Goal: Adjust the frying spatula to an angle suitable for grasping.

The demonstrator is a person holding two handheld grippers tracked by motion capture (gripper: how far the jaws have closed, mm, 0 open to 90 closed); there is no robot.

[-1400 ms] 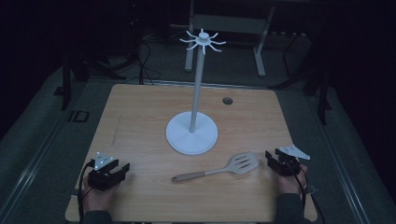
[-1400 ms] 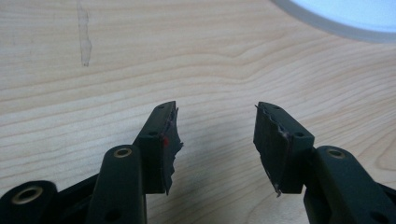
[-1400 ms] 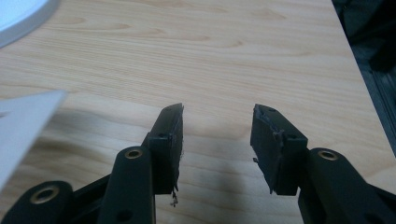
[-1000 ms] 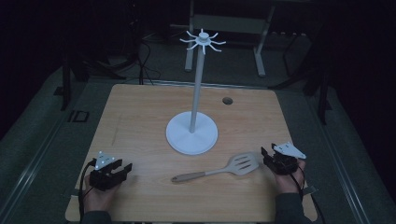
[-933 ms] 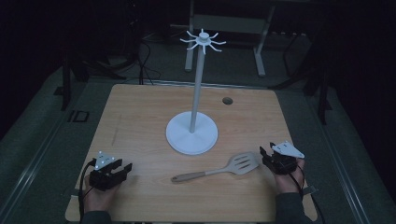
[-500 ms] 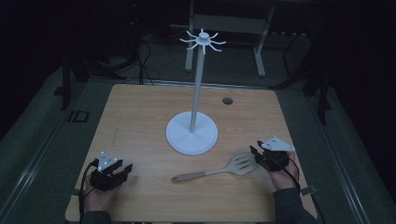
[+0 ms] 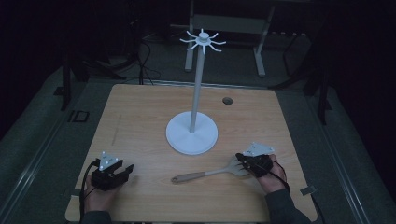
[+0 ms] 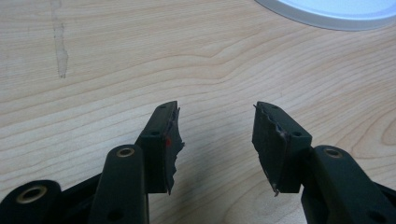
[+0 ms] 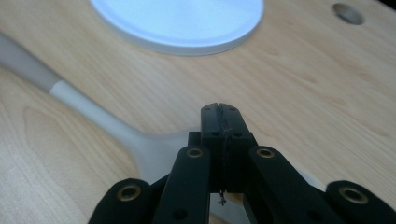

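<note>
A pale slotted spatula (image 7: 210, 172) with a tan handle lies flat on the wooden table (image 7: 140, 121), handle pointing left. My right gripper (image 7: 241, 159) is over its head, jaws shut tight with nothing between them. In the right gripper view the closed tips (image 9: 219, 116) sit just above the spatula (image 9: 93, 112), hiding most of the blade. My left gripper (image 7: 127, 169) rests at the front left with its jaws open and nothing in them (image 8: 215, 130). A white stand (image 7: 192, 135) with a tall pole and a ring of hooks on top rises mid-table.
The stand's round base (image 9: 177, 18) lies just beyond the spatula; its edge (image 8: 327, 9) shows at the top of the left gripper view. A small round hole (image 7: 227, 100) is in the table at the far right. Dark floor and metal frames surround the table.
My right gripper has moved left from the table's right edge until it is over the spatula's head. The left gripper and the spatula have stayed in place.
</note>
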